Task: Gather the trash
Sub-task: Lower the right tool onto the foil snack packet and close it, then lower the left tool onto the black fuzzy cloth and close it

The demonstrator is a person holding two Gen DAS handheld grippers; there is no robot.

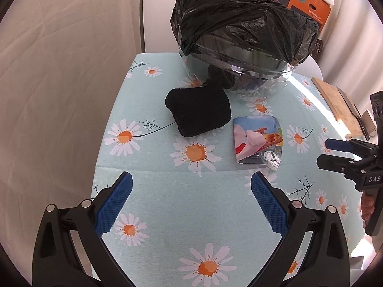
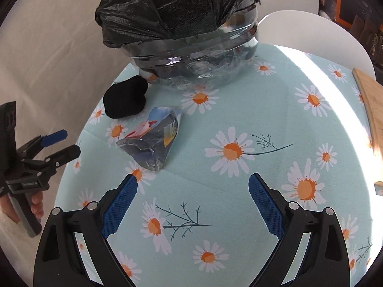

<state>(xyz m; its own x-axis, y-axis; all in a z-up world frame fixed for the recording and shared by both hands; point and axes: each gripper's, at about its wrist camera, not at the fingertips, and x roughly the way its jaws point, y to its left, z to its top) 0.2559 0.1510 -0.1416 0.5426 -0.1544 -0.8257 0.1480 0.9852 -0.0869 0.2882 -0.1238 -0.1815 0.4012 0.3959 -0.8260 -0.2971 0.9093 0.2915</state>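
A clear plastic bin lined with a black trash bag [image 1: 241, 31] stands at the far end of the daisy tablecloth [image 1: 167, 203]; it also shows in the right wrist view [image 2: 182, 12]. A black folded cloth [image 1: 198, 111] lies in front of the bin, also in the right wrist view [image 2: 125, 98]. A crumpled colourful snack wrapper [image 1: 258, 141] lies to its right, also in the right wrist view [image 2: 153, 141]. My left gripper [image 1: 191, 198] is open and empty, short of both items. My right gripper [image 2: 192, 198] is open and empty, right of the wrapper.
A wooden cutting board [image 1: 335, 105] with a knife lies at the table's right edge, also in the right wrist view [image 2: 372, 112]. An orange box [image 1: 308, 2] stands behind the bin. White curtain hangs on the left.
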